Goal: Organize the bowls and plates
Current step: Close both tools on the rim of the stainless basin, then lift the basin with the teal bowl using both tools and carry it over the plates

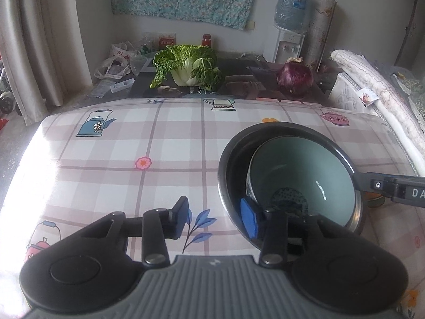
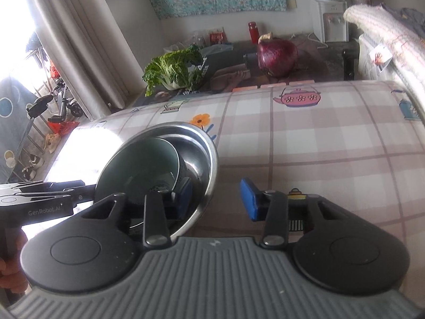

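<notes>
A steel bowl [image 1: 231,159] stands on the checked tablecloth [image 1: 159,146], with a pale green ceramic bowl [image 1: 300,164] tilted inside it. My left gripper [image 1: 216,219] is open; its right finger is inside the steel bowl beside the ceramic bowl, its left finger outside the rim. In the right wrist view the steel bowl [image 2: 207,164] holds the green bowl [image 2: 138,159]. My right gripper [image 2: 216,199] is open, its left finger inside the steel bowl, its right finger outside over the cloth. The right gripper's finger also reaches the bowl's rim in the left wrist view [image 1: 385,184].
Beyond the cloth lie a green cabbage [image 1: 186,66] and a red onion [image 1: 294,75]. A water dispenser [image 1: 289,26] stands at the back. Rolled bedding [image 1: 377,87] lies along the right edge. A curtain [image 1: 39,40] hangs at the left.
</notes>
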